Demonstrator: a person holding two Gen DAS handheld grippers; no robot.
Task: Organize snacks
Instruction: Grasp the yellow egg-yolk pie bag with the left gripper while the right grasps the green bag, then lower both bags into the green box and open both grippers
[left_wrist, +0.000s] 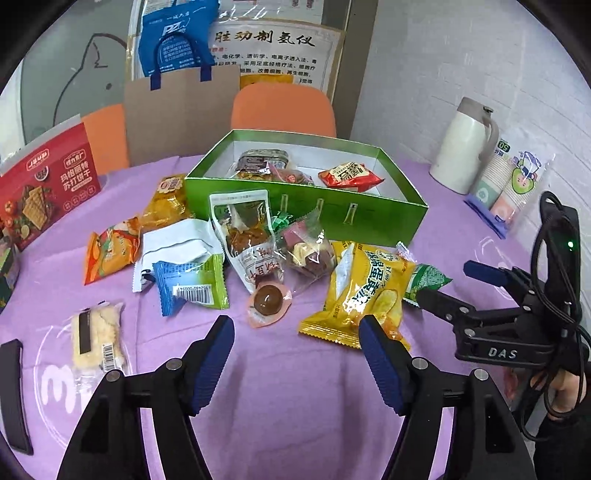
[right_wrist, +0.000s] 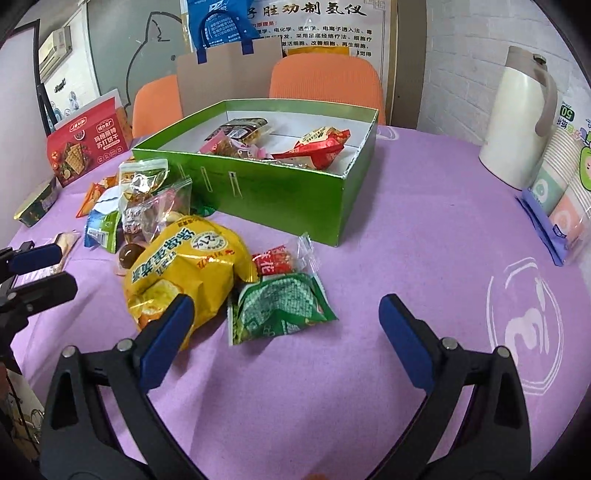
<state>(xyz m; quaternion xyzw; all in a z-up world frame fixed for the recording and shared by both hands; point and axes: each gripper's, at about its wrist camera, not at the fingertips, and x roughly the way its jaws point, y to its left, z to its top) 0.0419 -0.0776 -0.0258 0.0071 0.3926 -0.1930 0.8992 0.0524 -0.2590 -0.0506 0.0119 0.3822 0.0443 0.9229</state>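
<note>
Orange chairs (left_wrist: 283, 107), white brick wall (left_wrist: 461, 55)

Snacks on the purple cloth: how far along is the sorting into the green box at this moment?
Early stage. Done: the green box holds a few packets, among them a red packet. In hand: nothing; the left tongs and right tongs are both open and empty. Left: about ten snacks lie outside the box, including the yellow chip bag, green packet, blue-green packet and rice cracker.
</note>
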